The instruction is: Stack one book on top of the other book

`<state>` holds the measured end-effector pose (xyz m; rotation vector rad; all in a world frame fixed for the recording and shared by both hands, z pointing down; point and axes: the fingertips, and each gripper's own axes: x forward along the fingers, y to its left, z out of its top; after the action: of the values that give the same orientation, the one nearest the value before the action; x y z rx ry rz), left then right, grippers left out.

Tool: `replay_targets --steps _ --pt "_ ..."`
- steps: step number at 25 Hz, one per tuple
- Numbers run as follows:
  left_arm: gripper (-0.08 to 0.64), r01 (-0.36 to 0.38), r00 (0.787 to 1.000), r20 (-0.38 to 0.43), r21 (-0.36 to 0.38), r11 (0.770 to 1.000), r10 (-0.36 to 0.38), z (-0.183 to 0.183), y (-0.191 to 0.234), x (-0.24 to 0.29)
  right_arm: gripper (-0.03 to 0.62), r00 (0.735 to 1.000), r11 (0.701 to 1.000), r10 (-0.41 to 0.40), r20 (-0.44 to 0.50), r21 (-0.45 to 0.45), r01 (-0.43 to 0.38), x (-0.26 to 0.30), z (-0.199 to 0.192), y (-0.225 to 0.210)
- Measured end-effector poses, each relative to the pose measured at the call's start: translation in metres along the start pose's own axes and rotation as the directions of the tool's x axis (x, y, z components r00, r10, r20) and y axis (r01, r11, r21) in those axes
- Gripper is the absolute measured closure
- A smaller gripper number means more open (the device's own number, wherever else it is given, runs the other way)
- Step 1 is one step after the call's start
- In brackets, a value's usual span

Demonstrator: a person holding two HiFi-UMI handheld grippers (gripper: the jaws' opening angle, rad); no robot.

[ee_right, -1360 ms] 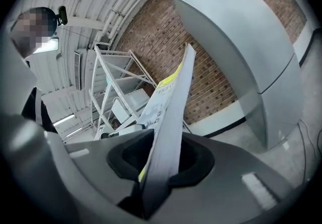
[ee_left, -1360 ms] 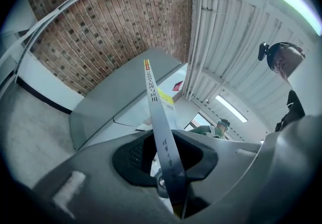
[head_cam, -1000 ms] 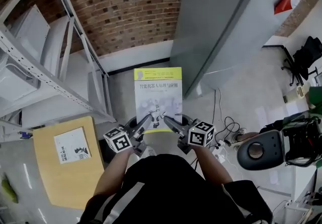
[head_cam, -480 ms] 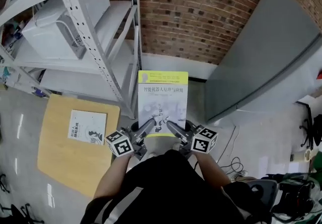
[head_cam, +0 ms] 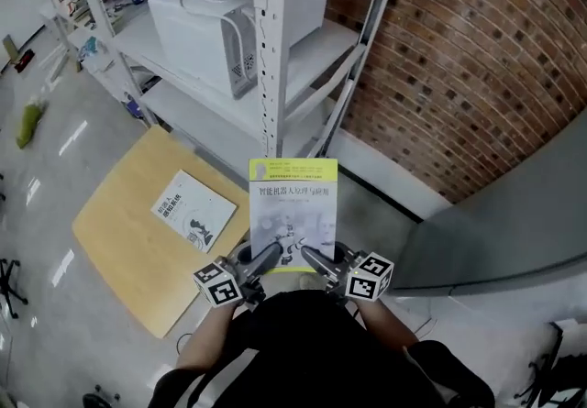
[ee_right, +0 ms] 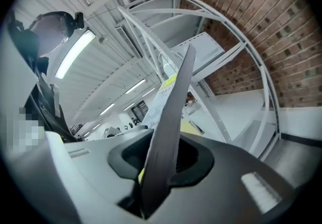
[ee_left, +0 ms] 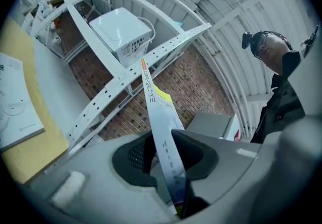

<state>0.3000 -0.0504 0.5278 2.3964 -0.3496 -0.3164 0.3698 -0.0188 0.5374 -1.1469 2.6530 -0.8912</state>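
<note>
while edge-clamped, yellow book (head_cam: 293, 204) aloft beside table (head_cam: 119, 241)

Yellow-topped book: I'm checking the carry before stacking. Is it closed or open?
Closed. The yellow-topped book shows only its front cover in the head view, and both gripper views show one thin, unsplayed edge.

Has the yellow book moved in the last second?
Yes. The yellow book has swung away from the grey panel, toward the wooden table.
</note>
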Motion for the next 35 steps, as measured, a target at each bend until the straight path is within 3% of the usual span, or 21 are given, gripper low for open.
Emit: replay_targets --steps 4,9,15,20,24,26,29,35 --pt "0.459 -0.14 0.981 0.136 -0.006 0.99 0.139 0.022 0.014 -0.019 0.488 0.981 0.985 0.157 -0.113 -0.048 -0.163 0.037 0.01 -0.001" --pt "0.462 -0.305 0.916 0.259 -0.045 0.951 0.306 0.023 0.026 -0.047 0.486 0.918 0.944 0.315 -0.241 -0.025 -0.33 0.069 0.001 0.001" --pt "0.459 -0.478 0.798 0.382 -0.069 0.875 0.466 0.025 0.023 -0.068 0.485 0.816 0.875 0.461 -0.35 0.025 -0.484 0.091 -0.004 0.009" --pt "0.459 -0.576 0.699 0.458 -0.096 0.812 0.55 0.026 0.016 -0.081 0.485 0.735 0.823 0.537 -0.414 0.066 -0.564 0.104 -0.006 0.018" --pt "0.462 -0.643 0.604 0.492 -0.165 0.748 0.627 0.017 0.021 -0.096 0.485 0.685 0.806 0.554 -0.472 0.101 -0.583 0.115 -0.02 0.02" --pt "0.46 -0.661 0.567 0.482 -0.217 0.719 0.667 0.011 0.03 -0.104 0.485 0.671 0.812 0.544 -0.504 0.113 -0.573 0.122 -0.029 0.018" --pt "0.457 -0.655 0.548 0.471 -0.273 0.705 0.691 0.008 0.05 -0.111 0.482 0.656 0.829 0.509 -0.557 0.114 -0.547 0.139 -0.04 0.01" --pt "0.454 -0.629 0.536 0.459 -0.344 0.698 0.709 0.021 0.101 -0.133 0.479 0.637 0.86 0.446 -0.628 0.104 -0.5 0.192 -0.051 -0.003"
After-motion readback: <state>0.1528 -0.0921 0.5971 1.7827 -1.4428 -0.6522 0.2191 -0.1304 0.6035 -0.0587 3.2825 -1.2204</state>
